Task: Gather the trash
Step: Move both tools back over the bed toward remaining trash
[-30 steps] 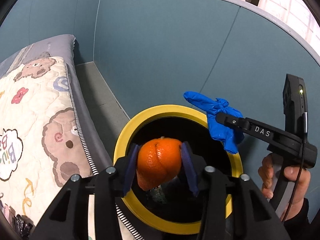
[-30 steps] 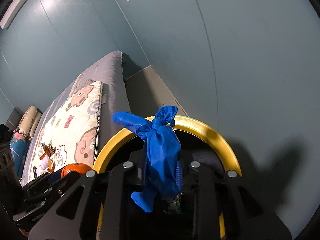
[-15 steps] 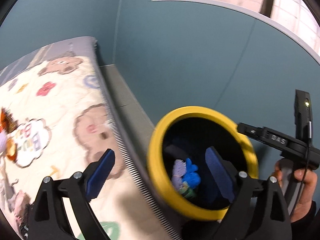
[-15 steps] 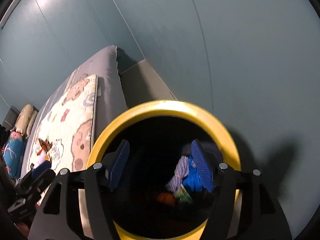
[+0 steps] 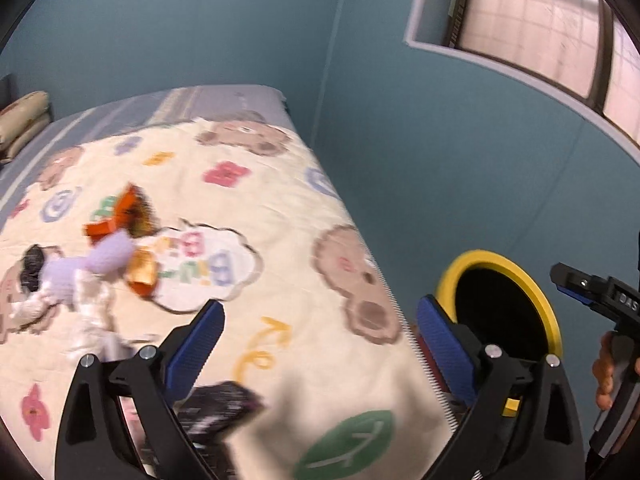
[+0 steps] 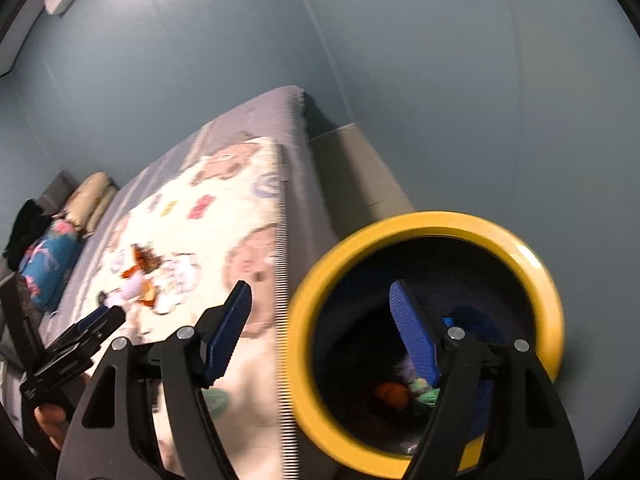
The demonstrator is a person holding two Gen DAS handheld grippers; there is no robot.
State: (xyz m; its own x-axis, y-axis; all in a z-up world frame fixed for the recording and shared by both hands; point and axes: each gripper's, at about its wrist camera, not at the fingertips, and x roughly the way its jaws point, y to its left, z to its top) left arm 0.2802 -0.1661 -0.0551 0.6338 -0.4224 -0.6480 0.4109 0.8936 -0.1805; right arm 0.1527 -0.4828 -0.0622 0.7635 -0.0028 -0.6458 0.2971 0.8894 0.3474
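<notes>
Left wrist view showed the left gripper (image 5: 316,332) over the near part of a bed, its jaws spread wide and still opening, with nothing between the blue pads (image 5: 192,346). Under it lay a cream quilt (image 5: 280,208) printed with bears and flowers. On the far left of the quilt sat a blurred cluster of trash (image 5: 100,256): orange wrappers, a pale lilac lump and some whitish scraps, the pieces touching or overlapping. A dark packet (image 5: 218,408) lay near the left finger, too blurred to identify. To the right of the bed, beside the teal wall (image 5: 400,120), stood a yellow-rimmed bin (image 5: 548,312) with a dark inside. At the far right edge the right gripper (image 5: 592,296) appeared, held by a hand (image 5: 604,372). From the right wrist view, the right gripper (image 6: 320,332) also had its jaws apart and opening, empty, one pad over the quilt edge and the other over the bin mouth. Inside the yellow-rimmed bin (image 6: 544,280) lay an orange fruit (image 6: 392,394), something blue (image 6: 476,320) and a few pale green and lilac scraps. Pillows (image 6: 60,248) lay at the far end of the bed.
</notes>
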